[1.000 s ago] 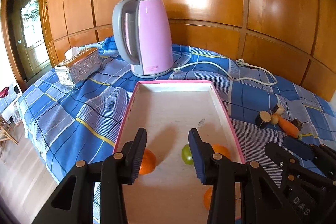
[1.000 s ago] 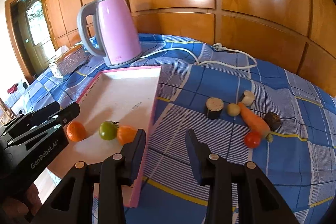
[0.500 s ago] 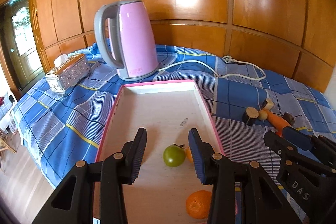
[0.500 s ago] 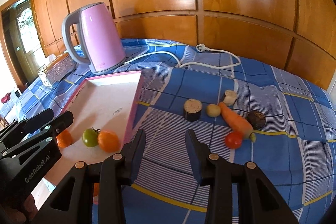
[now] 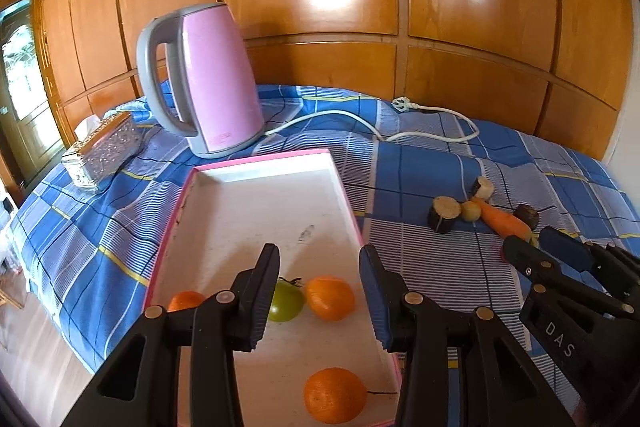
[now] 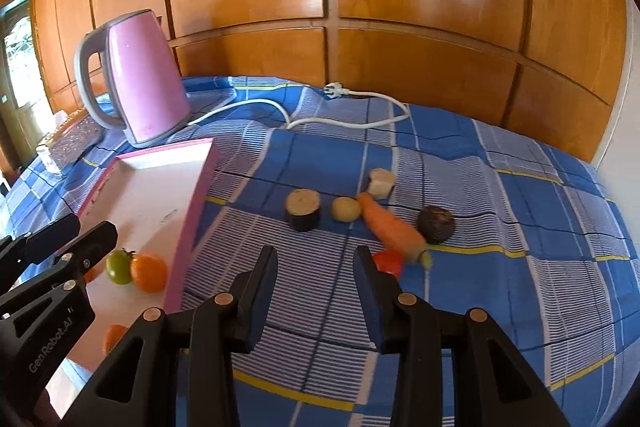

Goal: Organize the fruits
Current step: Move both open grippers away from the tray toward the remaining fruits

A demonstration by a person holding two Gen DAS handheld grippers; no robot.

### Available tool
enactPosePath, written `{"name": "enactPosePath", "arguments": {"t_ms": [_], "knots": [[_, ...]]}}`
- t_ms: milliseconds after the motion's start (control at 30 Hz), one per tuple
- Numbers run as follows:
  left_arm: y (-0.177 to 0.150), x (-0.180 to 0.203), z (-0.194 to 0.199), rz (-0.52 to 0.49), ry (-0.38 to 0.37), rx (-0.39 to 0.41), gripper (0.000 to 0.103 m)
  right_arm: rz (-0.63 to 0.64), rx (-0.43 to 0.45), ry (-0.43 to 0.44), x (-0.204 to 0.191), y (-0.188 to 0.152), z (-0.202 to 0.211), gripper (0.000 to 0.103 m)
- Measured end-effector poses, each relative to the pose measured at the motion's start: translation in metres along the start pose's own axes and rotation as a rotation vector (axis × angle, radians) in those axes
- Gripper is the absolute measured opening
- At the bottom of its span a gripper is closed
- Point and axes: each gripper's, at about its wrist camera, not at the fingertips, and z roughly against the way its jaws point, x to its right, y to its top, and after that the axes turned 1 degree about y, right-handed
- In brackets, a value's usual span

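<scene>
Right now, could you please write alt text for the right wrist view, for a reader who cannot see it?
The open right gripper hovers over a blue checked cloth, aimed toward a red tomato beside a carrot. At left, a pink-rimmed tray holds a green tomato and oranges; a pink kettle stands behind it.

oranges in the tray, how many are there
3. One orange sits right of the green tomato, one is partly hidden behind the left gripper, and one lies nearest the camera. More may be hidden by the gripper.
</scene>
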Motion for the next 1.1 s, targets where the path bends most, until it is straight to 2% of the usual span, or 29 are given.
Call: {"name": "enactPosePath", "arguments": {"t_ms": [367, 1100], "knots": [[0.002, 0.016, -0.004, -0.028, -0.023, -0.003, 0.042, 0.001, 0.021, -0.037, 0.012, 0.001, 0.002, 0.04], [0.007, 0.047, -0.016, -0.078, -0.052, -0.023, 0.042, -0.049, 0.0, -0.063, 0.044, -0.002, -0.012, 0.04]]}}
